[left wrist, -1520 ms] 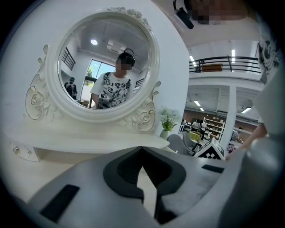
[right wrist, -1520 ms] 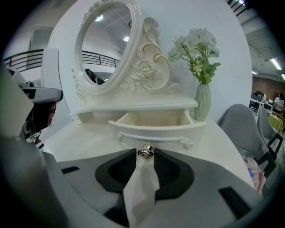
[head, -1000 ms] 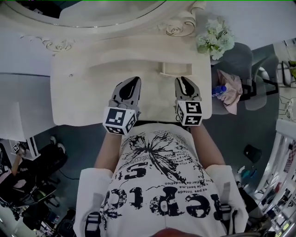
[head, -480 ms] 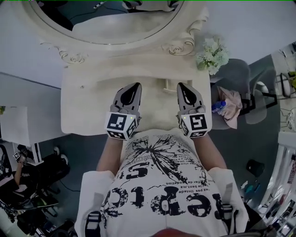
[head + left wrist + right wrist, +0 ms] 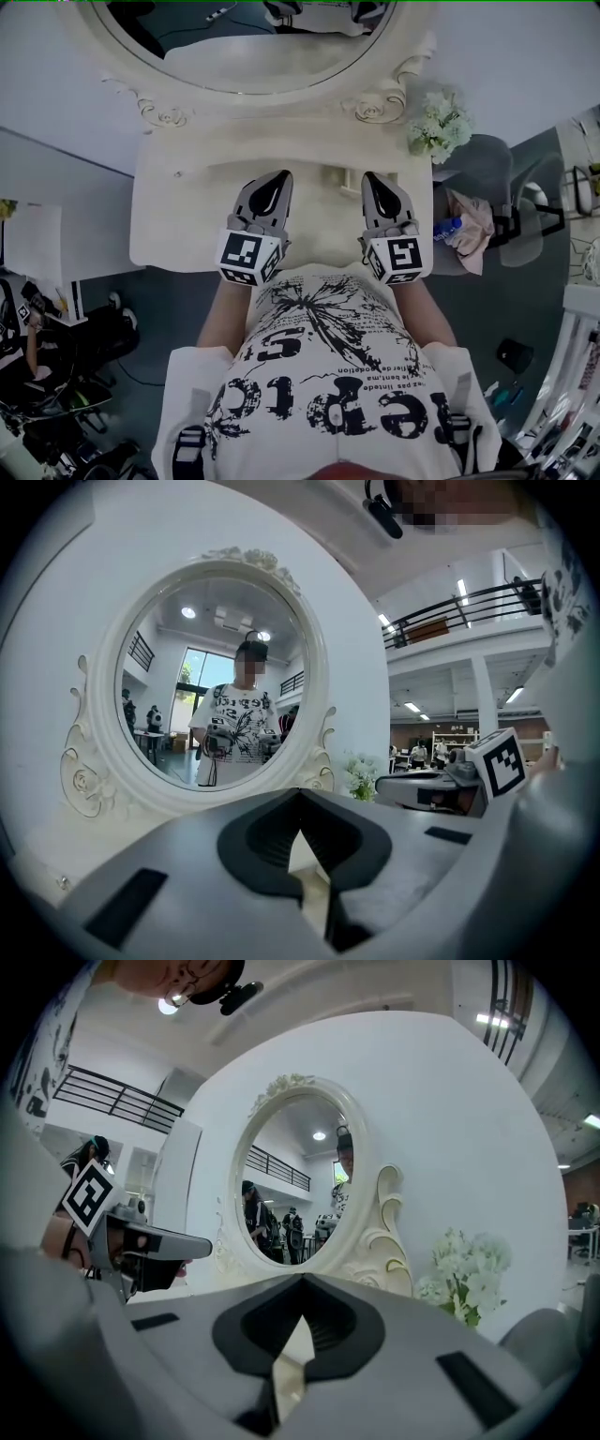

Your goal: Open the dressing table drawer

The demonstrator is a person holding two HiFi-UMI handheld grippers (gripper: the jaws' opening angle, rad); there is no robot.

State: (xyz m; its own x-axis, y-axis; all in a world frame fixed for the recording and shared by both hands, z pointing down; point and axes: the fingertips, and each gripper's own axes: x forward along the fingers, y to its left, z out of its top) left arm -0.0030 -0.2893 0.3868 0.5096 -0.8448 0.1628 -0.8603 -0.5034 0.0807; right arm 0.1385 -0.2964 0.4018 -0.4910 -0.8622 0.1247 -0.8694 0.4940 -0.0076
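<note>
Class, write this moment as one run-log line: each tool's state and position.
left tool: shut, empty | right tool: shut, empty | both: above dressing table top, facing mirror | drawer: not visible

An open, office-like hall: mezzanine railing (image 5: 469, 597), strip ceiling lights (image 5: 514, 695), people (image 5: 417, 753) in the background.

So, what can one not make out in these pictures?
- Drawer front and handle: in no view; in the head view the tabletop covers it, and both gripper views look at the mirror.
- Mirror's top: cut off by the head view's upper edge.
- Bottle label: too small, head view.
</note>
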